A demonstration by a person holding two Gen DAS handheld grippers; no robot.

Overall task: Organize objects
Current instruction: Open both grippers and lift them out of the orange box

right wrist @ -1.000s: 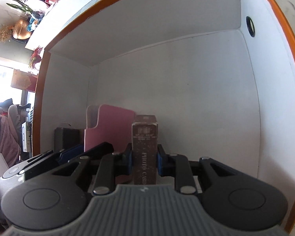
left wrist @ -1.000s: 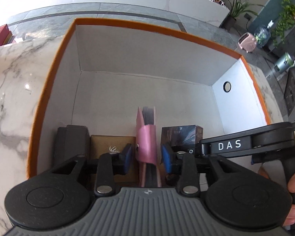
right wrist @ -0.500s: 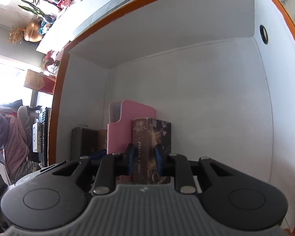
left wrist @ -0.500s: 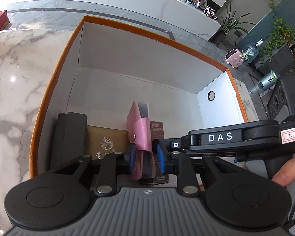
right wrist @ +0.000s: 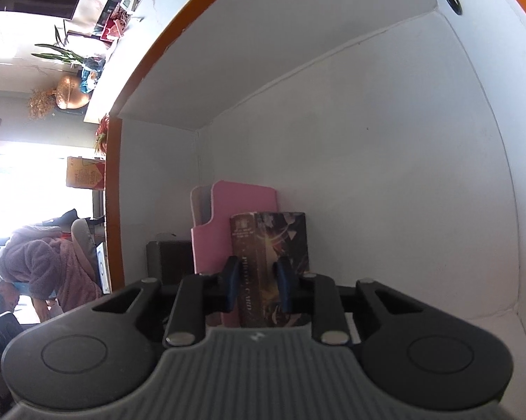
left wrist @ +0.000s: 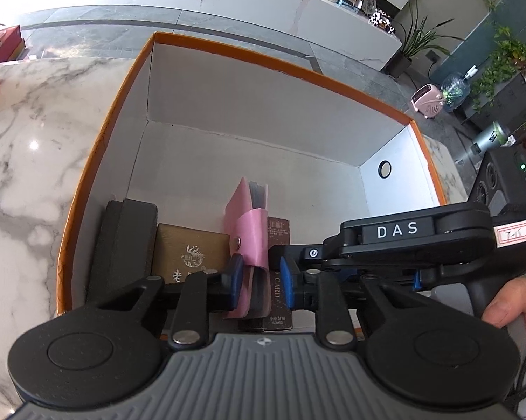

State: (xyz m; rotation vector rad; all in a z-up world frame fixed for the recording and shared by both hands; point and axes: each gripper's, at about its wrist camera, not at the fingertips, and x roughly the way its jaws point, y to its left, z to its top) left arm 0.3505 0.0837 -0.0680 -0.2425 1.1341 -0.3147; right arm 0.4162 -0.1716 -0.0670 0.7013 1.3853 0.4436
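Left gripper (left wrist: 257, 280) clamping pink wallet (left wrist: 250, 234), right gripper (right wrist: 257, 285) apparently pinching photo-card box (right wrist: 268, 266); seating both upright along box (left wrist: 263, 61) near wall, releasing gently.

the left gripper (left wrist: 259, 281) is held low and pointed forward, its blue pads (left wrist: 235, 280) drawn close together with a narrow gap kept between them, something pink pressed in that gap. the right gripper (right wrist: 256, 285) is reached in from the right side, its body seen crossing the left wrist view, and its blue pads (right wrist: 282, 285) are pressed against both sides of a dark box. part of the right hand (left wrist: 511, 304) is seen wrapped around the handle.
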